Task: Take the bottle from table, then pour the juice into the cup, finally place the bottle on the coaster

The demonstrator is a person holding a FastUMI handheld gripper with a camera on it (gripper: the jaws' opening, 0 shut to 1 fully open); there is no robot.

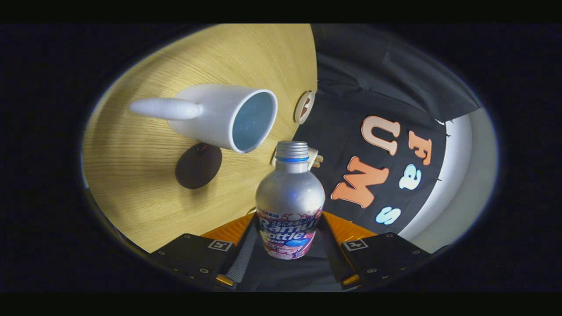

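Note:
My gripper [287,226] is shut on a silver bottle [290,197] with a pink and blue label, one finger pressing each side of its lower body. The whole view is rolled sideways, so the bottle lies tilted relative to the wooden table [145,206]. Its threaded neck with a blue ring points at a white cup [219,116] with a handle and a pale blue inside. The bottle's mouth sits just below the cup's rim, a little apart from it. A dark round coaster [198,166] lies on the table beside the cup's base.
A small light wooden disc [304,106] lies at the table's far edge beyond the cup. A small pale object [314,159] peeks out behind the bottle's neck. The table ends at the booth's black cloth wall [373,87].

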